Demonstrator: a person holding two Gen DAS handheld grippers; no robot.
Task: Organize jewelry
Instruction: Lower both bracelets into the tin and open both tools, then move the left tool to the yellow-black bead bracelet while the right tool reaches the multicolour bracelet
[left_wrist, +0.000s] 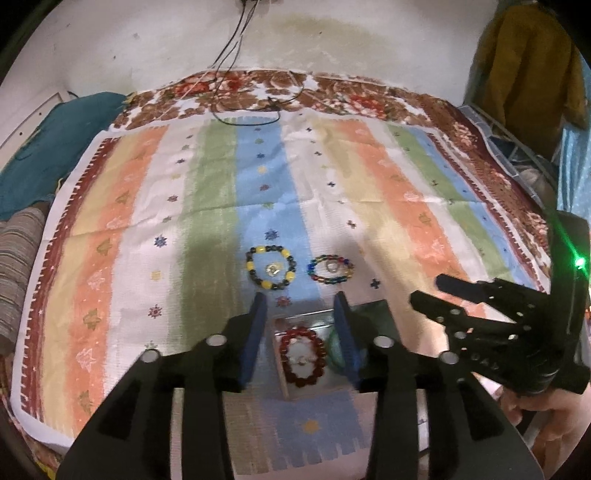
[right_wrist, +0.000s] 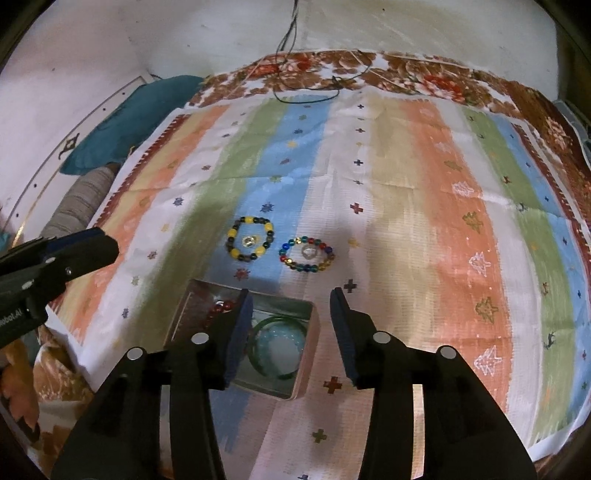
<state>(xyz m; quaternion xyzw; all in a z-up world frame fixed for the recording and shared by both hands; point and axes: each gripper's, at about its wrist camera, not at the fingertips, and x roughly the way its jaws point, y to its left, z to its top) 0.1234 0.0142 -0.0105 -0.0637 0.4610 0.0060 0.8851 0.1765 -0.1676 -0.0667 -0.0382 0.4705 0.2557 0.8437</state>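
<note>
A yellow-and-black bead bracelet (left_wrist: 271, 267) (right_wrist: 250, 239) with a small ring (left_wrist: 272, 268) inside lies on the striped cloth. Beside it lies a multicolour bead bracelet (left_wrist: 330, 268) (right_wrist: 307, 259) around a clear ring (right_wrist: 308, 253). A metal box (right_wrist: 312, 354) (left_wrist: 303, 322) holds a red bead bracelet (left_wrist: 302, 356) (right_wrist: 221, 308) and a green bangle (right_wrist: 279, 349). My left gripper (left_wrist: 301, 299) is open and empty above the box. My right gripper (right_wrist: 290, 295) is open and empty over the box's far right corner; it also shows at the right of the left wrist view (left_wrist: 428, 291).
The striped cloth (left_wrist: 369, 184) covers a floral blanket (left_wrist: 332, 92) on a bed. A black cable (left_wrist: 240, 74) hangs from the wall onto the far edge. A teal cushion (left_wrist: 48, 147) and a striped pillow (left_wrist: 18, 280) lie at the left.
</note>
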